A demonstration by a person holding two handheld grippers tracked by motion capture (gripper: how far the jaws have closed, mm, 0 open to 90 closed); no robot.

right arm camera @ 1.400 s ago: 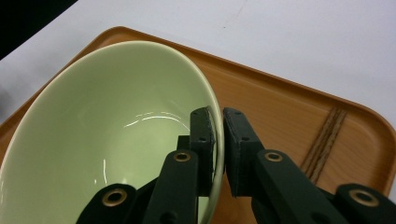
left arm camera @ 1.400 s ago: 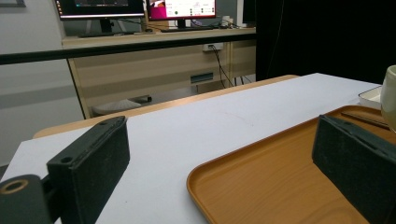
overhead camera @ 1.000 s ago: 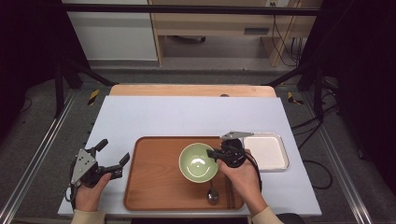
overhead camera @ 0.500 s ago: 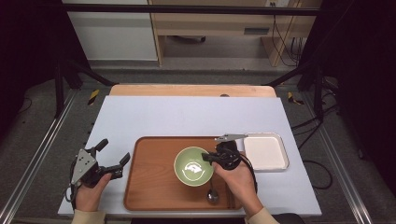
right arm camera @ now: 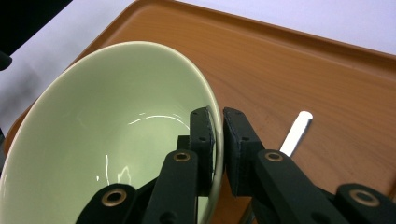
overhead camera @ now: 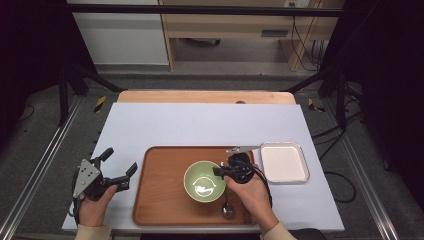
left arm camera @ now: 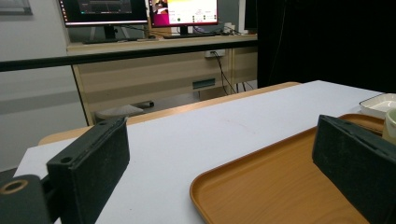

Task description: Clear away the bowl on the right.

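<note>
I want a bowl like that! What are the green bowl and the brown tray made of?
The green bowl looks like glazed ceramic: smooth, with bright reflections inside. The brown tray looks like wood or wood-look plastic, going by its faint grain and matte surface; I can't tell which.

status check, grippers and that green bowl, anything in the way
Right gripper shut on green bowl rim, over wooden tray. Left gripper open, nothing in it, beside tray. Spoon on tray beside the bowl; white dish off to the side.

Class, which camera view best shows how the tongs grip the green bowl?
The right gripper view: the right tongs pinch the green bowl at its rim, one jaw inside, one outside. The high view shows the whole bowl but small; the left gripper view catches just its edge.
</note>
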